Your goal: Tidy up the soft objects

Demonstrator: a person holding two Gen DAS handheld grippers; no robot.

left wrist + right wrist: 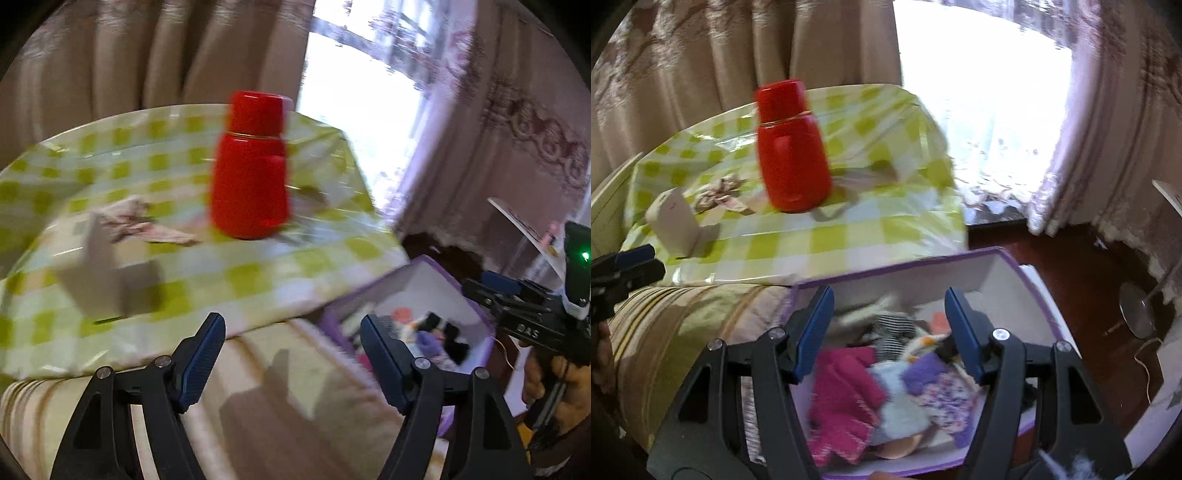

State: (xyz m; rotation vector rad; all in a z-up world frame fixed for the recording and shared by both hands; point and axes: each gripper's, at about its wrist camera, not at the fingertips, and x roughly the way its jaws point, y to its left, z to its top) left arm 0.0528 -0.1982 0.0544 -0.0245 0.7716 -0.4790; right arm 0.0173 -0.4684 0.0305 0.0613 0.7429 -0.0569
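From the left wrist camera, the left gripper (291, 343) has its two blue fingers wide apart, and nothing is between them. Under it is a striped beige cushion (295, 398). Past the cushion is a table with a green and white checked cloth (258, 273). A red flask (251, 166) stands upright on the cloth. To the left of the flask lies a small crumpled cloth (136, 221), and nearer the camera stands a pale little box (99, 273), blurry. To the right, lower than the table, is a purple-edged box (476, 314) with soft things inside, too blurry to tell apart here. The right gripper (517, 295) pokes in at the right edge; from here I cannot tell how open it is. Beige curtains (129, 55) hang behind the table, beside a bright window.

From the right wrist camera, the right gripper (890, 332) is also wide open and holds nothing. It hangs over the purple-edged box (997, 266). In the box, a pink fluffy sock (846, 398) lies at the left, a purple patterned sock (945, 395) at the right, and a black and white striped sock (890, 332) behind them. The box sits just beside the cushion (683, 332). The red flask (790, 147) stands on the checked cloth (868, 229) behind. The left gripper (624, 266) shows at the left edge.
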